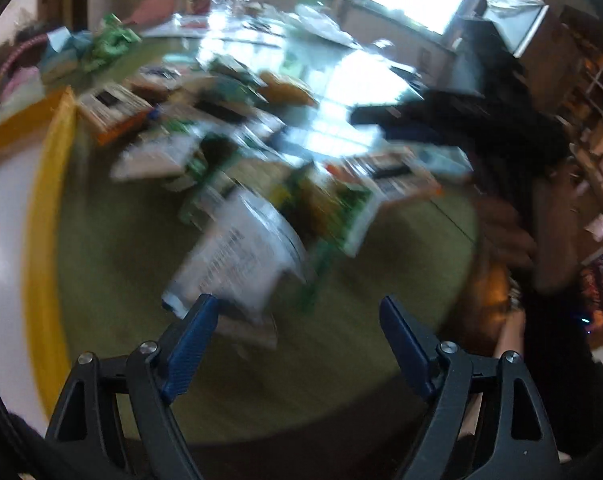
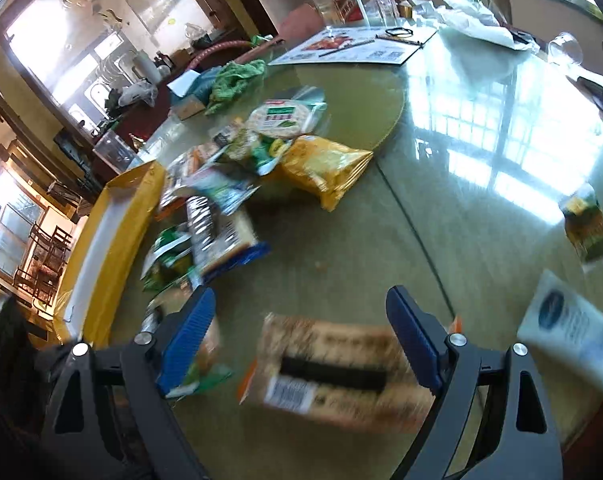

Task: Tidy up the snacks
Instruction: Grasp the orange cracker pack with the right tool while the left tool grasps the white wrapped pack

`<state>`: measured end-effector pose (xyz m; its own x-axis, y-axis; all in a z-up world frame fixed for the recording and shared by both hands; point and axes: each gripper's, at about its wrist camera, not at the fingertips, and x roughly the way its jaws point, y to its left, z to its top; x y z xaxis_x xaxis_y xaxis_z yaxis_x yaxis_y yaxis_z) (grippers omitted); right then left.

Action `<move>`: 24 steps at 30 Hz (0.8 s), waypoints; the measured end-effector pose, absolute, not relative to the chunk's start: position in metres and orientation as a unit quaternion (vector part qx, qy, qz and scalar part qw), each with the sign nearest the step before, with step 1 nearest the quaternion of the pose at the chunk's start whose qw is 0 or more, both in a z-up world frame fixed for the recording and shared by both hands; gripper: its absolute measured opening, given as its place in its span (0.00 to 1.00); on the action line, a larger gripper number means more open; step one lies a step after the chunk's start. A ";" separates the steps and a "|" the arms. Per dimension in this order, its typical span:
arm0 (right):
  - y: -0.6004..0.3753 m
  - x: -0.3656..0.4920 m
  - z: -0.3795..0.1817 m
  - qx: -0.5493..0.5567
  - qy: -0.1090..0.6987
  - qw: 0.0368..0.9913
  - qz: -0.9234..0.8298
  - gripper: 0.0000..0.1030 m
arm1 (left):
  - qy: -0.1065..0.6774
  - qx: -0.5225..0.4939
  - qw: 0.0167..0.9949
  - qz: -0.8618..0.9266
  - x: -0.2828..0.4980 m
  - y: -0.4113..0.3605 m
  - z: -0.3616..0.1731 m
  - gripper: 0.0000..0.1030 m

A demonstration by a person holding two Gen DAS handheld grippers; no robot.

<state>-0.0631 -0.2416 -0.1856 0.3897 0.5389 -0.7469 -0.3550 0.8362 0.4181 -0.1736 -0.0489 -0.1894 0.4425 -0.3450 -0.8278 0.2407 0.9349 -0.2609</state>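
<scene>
Snack box (image 2: 333,368), lower centre: judged light, stiff; best gripped across short sides. Right gripper (image 2: 301,344) jaws spread, nothing pinched.

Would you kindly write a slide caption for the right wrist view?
Open right gripper over a brown snack box lying on the glass table, yellow chip bag beyond.

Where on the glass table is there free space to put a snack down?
Free: the shiny glass tabletop right of the crinkled yellow chip bag, up to the small dark-green packet. Crowded: the snack pile beside the yellow-rimmed tray.
</scene>
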 end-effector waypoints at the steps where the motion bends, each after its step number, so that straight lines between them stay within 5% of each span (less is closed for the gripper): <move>1: -0.243 -0.059 -0.188 0.094 0.483 0.824 0.280 0.85 | 0.500 -0.056 0.844 -0.185 -0.177 -0.049 -0.189 0.81; 9: -0.265 -0.093 -0.200 0.104 0.492 0.808 0.308 0.85 | 0.436 -0.043 0.890 -0.128 -0.178 -0.033 -0.164 0.81; 20: -0.252 -0.169 -0.204 0.013 0.479 0.827 0.295 0.85 | 0.507 -0.027 0.837 -0.206 -0.163 -0.052 -0.179 0.81; 22: -0.248 -0.175 -0.205 -0.008 0.477 0.832 0.283 0.83 | 0.507 -0.031 0.835 -0.211 -0.169 -0.054 -0.176 0.81; 24: -0.243 -0.178 -0.207 -0.039 0.474 0.843 0.250 0.69 | 0.499 -0.022 0.845 -0.192 -0.171 -0.051 -0.173 0.81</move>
<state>-0.1782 -0.2429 -0.2067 0.4259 0.3843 -0.8191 -0.4575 0.8725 0.1715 -0.1712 -0.0514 -0.1732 0.4287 -0.3464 -0.8344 0.3018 0.9254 -0.2291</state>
